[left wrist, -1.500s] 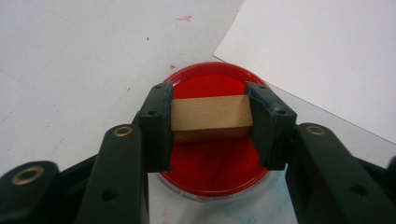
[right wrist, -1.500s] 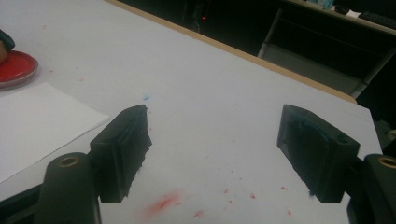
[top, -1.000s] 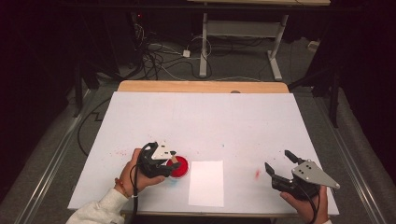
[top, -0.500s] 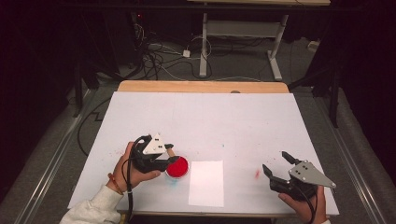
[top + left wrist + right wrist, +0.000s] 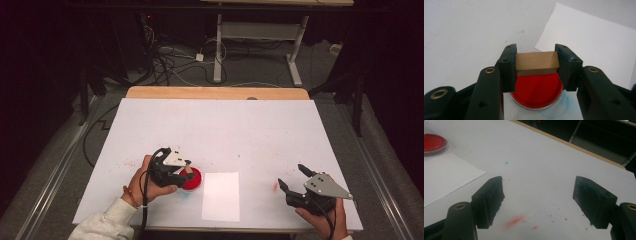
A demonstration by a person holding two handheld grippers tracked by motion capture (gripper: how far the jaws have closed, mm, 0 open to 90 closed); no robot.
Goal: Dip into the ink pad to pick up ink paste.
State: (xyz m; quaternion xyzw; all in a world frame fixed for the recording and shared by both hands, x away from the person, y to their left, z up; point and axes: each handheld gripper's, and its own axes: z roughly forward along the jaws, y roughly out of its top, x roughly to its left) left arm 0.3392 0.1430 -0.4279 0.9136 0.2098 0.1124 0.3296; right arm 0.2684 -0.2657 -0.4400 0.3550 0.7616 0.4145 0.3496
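Note:
My left gripper [image 5: 183,171] [image 5: 536,53] is shut on a small wooden block [image 5: 536,64], held crosswise between its pads. The block hangs just above a round dish of red ink [image 5: 537,91] [image 5: 193,179] at the table's front left. A white sheet of paper [image 5: 220,196] [image 5: 594,42] lies right of the dish. At the front right my right gripper [image 5: 291,175] [image 5: 539,185] stands open over the bare table, nothing between its jaws. The red dish [image 5: 432,143] and the paper [image 5: 445,177] also appear at the left of the right gripper view.
The white-covered table [image 5: 215,125] has a wooden far edge [image 5: 215,93]. Red smudges [image 5: 515,220] mark the surface under the right gripper, and a faint blue stain [image 5: 554,113] lies beside the dish. Cables and desk legs lie on the floor beyond the table.
The left gripper with the block has shifted slightly back from over the red dish. The right gripper has stayed where it was, open.

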